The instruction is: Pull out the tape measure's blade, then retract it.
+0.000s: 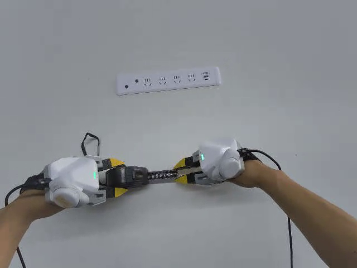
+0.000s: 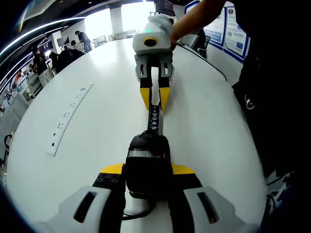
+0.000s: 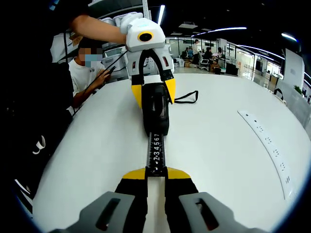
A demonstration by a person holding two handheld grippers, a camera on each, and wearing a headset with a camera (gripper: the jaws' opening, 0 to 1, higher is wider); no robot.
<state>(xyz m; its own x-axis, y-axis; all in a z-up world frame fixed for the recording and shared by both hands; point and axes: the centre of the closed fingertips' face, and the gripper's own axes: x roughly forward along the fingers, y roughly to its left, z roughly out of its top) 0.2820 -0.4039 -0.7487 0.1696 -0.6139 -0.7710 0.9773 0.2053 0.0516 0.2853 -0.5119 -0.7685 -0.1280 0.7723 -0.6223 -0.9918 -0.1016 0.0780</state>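
Both forearms come in from the lower corners of the head view and stay low over the white counter (image 1: 268,67). The left hand (image 1: 30,202) and the right hand (image 1: 254,173) are each wrapped around the back of its tool, so that the two grippers face each other along one line. The left gripper (image 2: 148,170) is closed on the black case of the tape measure (image 2: 148,162), with its yellow tips pressing the case from both sides. The right gripper (image 3: 156,174) is pinching the end of the blade (image 3: 156,148), its yellow tips squeezed together on it. The tape measure is between the two grippers and appears to rest on the counter. In the head view its long axis runs from left to right, and the mouth of the case points toward the right gripper. A short piece of the blade is out (the numbers 2 to 7 can be read on it in the right gripper view) and it is straight. A black strap (image 3: 187,97) lies on the counter just beside the left gripper. A white power strip (image 1: 169,80) lies well apart, on the far side of the counter.
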